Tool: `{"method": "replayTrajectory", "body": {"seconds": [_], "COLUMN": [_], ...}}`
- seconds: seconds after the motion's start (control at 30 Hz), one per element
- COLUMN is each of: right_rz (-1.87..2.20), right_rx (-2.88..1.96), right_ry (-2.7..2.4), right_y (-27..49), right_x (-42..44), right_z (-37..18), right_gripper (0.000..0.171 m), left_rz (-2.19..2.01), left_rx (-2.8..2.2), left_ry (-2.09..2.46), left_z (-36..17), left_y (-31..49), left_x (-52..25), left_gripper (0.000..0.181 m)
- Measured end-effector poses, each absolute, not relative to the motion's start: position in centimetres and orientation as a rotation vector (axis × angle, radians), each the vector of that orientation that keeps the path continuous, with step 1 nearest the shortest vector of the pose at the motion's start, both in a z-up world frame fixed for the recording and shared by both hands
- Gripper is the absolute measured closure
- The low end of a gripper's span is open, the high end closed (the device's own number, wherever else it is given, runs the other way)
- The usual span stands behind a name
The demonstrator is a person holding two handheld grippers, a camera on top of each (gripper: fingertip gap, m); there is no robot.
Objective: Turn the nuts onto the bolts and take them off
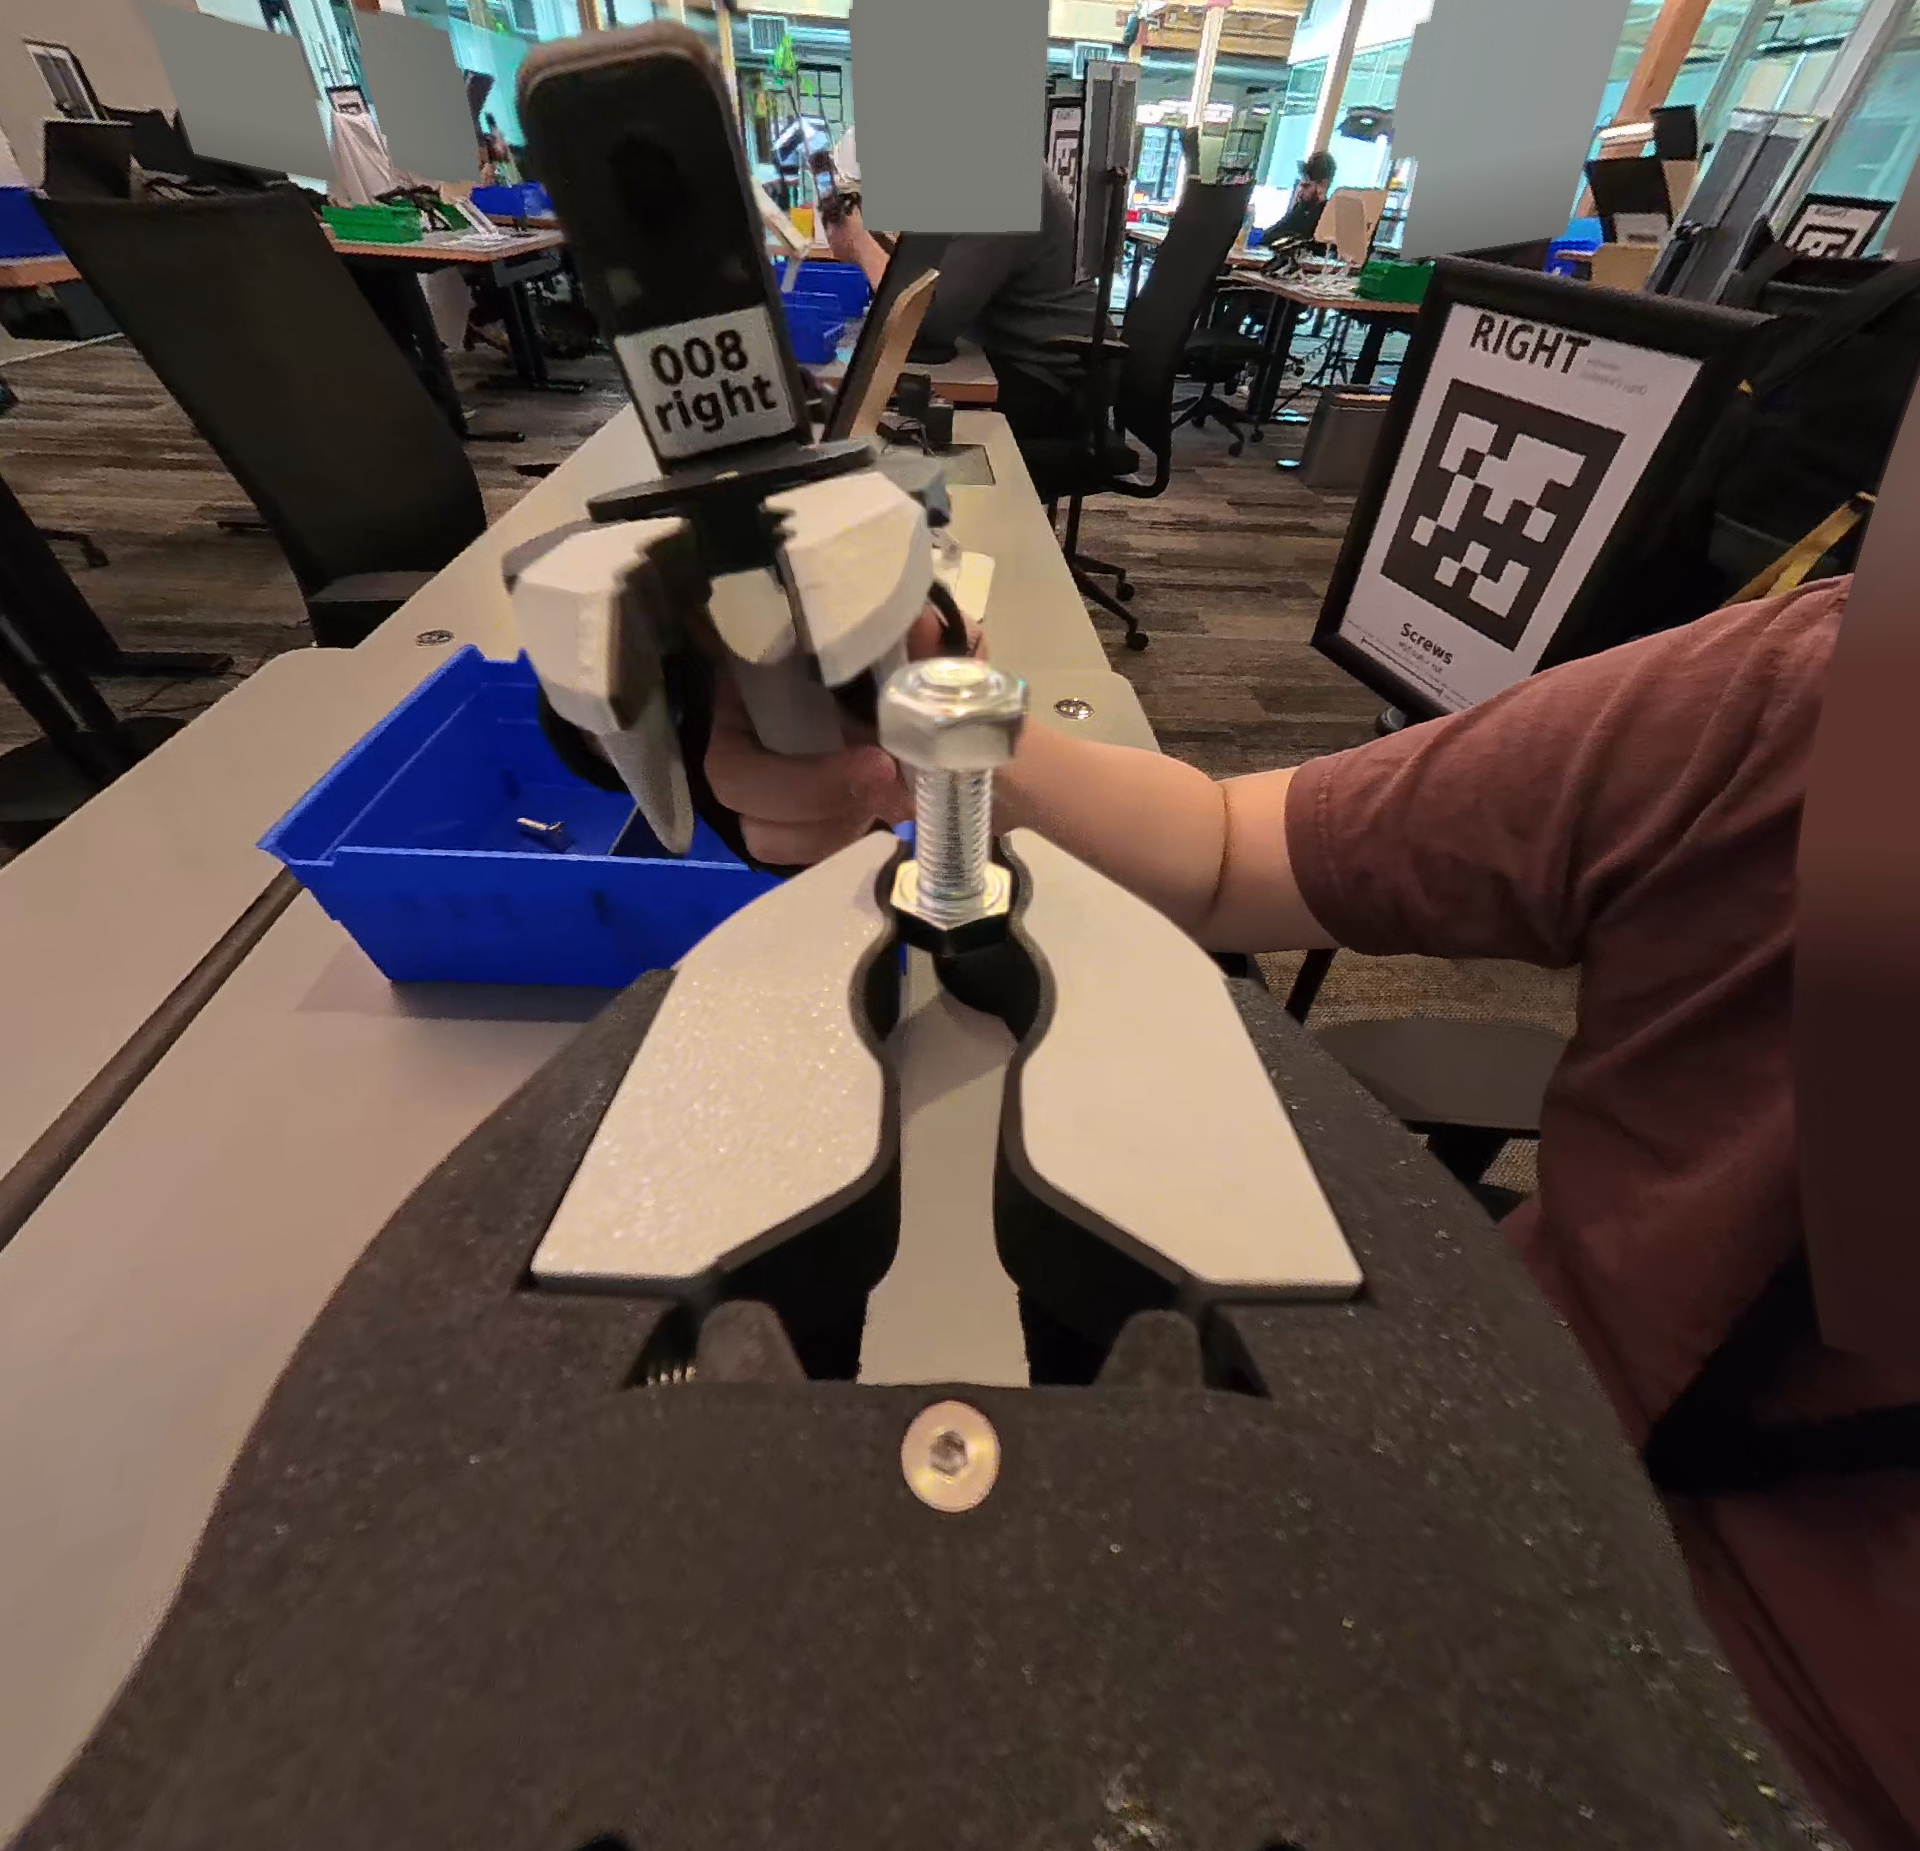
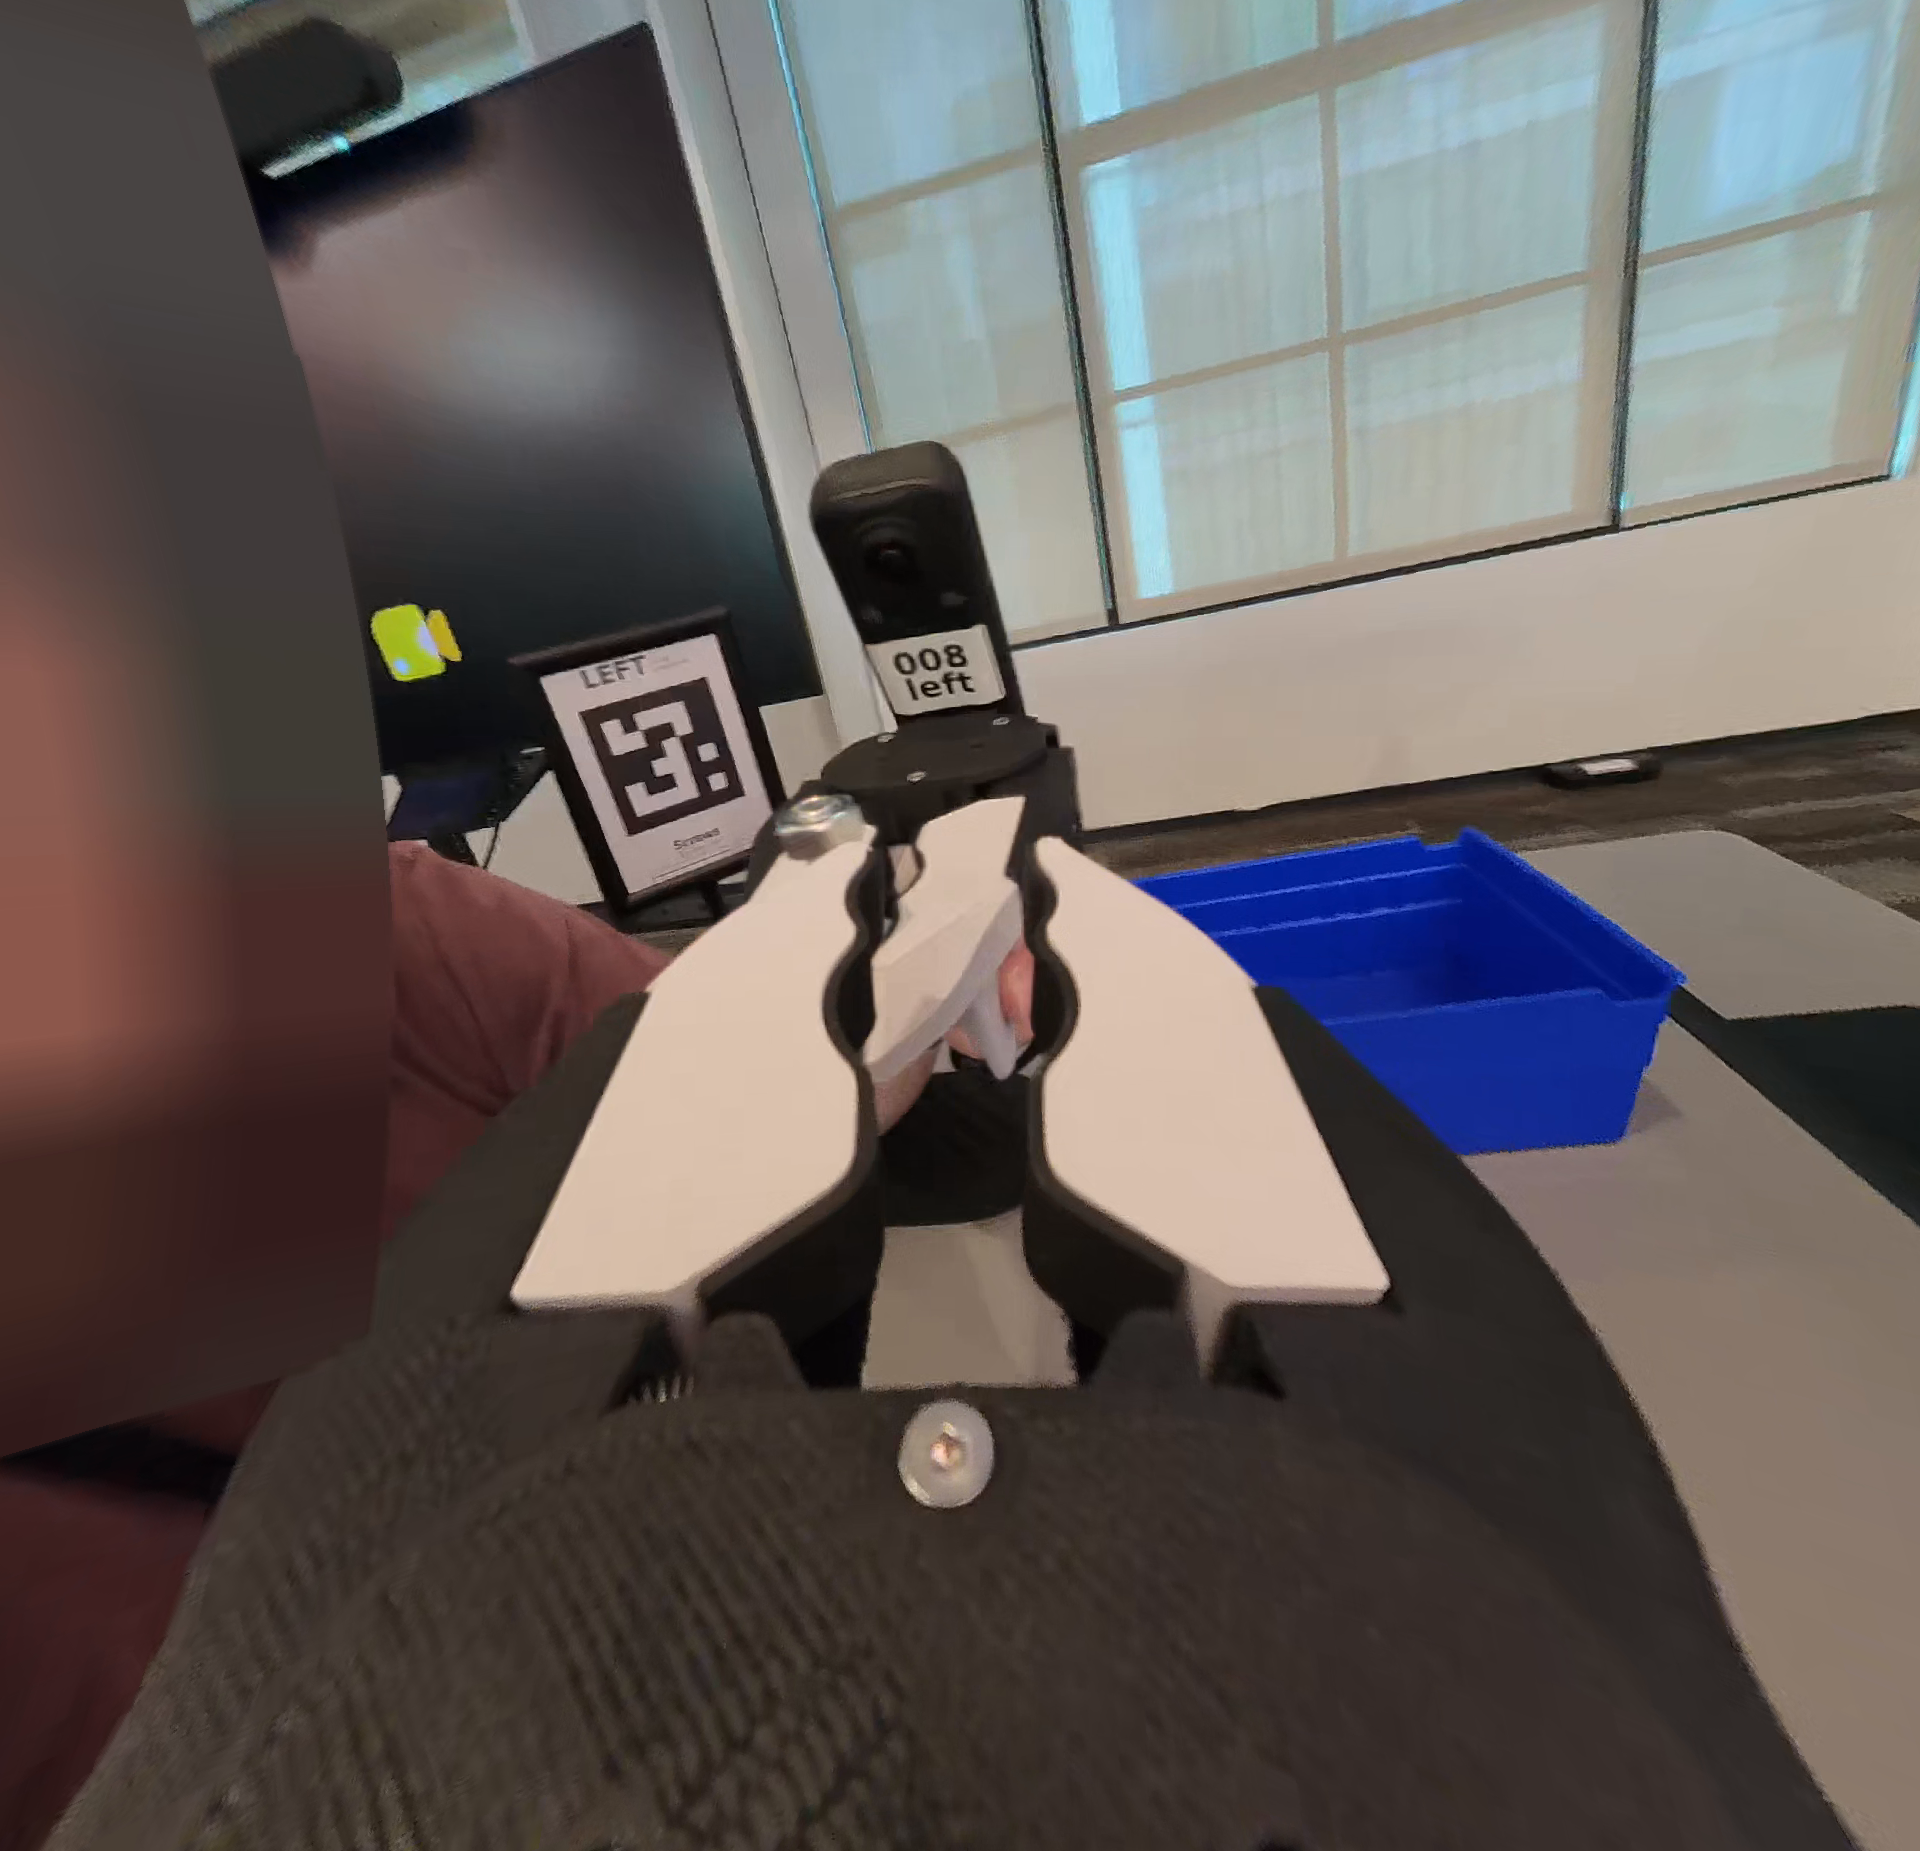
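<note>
Tongs: your left tongs [image 1: 951,908] are clamping the bolt [image 1: 949,825] upright above the surface [image 1: 208,1074]; right tongs [image 2: 956,960] are gaping, empty. Steel's stiff, slick, so you're best gripping the nut [image 1: 952,726] by its flats.

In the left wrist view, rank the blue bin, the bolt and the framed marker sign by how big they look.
1. Framed marker sign and blue bin: look about alike, and the sign stands farther off, so no ranking between them.
2. Bolt: clearly smallest, though nearest the camera.
</note>
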State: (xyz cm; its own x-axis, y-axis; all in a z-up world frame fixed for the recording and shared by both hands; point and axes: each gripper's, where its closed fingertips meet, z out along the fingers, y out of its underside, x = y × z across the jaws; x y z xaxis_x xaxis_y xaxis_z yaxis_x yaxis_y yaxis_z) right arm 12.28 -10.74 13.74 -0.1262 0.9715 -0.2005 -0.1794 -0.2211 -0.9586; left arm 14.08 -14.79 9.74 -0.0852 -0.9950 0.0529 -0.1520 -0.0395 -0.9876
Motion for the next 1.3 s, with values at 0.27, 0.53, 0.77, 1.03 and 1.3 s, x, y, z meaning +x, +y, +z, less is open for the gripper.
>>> {"method": "replayTrajectory", "body": {"seconds": [0.27, 0.53, 0.77, 1.03, 1.3], "right_rz": [1.467, 1.456, 1.506, 1.402, 1.505], "right_rx": [-1.133, -1.144, -1.155, -1.113, -1.088], "right_ry": [-1.126, -1.117, -1.010, -1.131, -1.100], "right_y": [-13.0, -12.9, -11.0, -13.7, -13.4], "right_x": [10.7, 11.1, 12.2, 10.4, 11.4], "right_z": [13.6, 13.9, 14.3, 14.1, 14.7], "right_gripper": [0.143, 0.130, 0.141, 0.133, 0.132], "left_rz": [-1.213, -1.189, -1.232, -1.227, -1.212], "left_rx": [-1.327, -1.318, -1.311, -1.320, -1.313], "left_ry": [1.380, 1.369, 1.364, 1.370, 1.370], "left_z": [9.2, 9.7, 9.9, 9.6, 9.9], "left_y": [-14.7, -14.6, -14.9, -14.8, -15.0], "left_x": [14.4, 14.0, 14.0, 14.2, 14.0], "left_gripper": [0.167, 0.167, 0.167, 0.167, 0.167]}}
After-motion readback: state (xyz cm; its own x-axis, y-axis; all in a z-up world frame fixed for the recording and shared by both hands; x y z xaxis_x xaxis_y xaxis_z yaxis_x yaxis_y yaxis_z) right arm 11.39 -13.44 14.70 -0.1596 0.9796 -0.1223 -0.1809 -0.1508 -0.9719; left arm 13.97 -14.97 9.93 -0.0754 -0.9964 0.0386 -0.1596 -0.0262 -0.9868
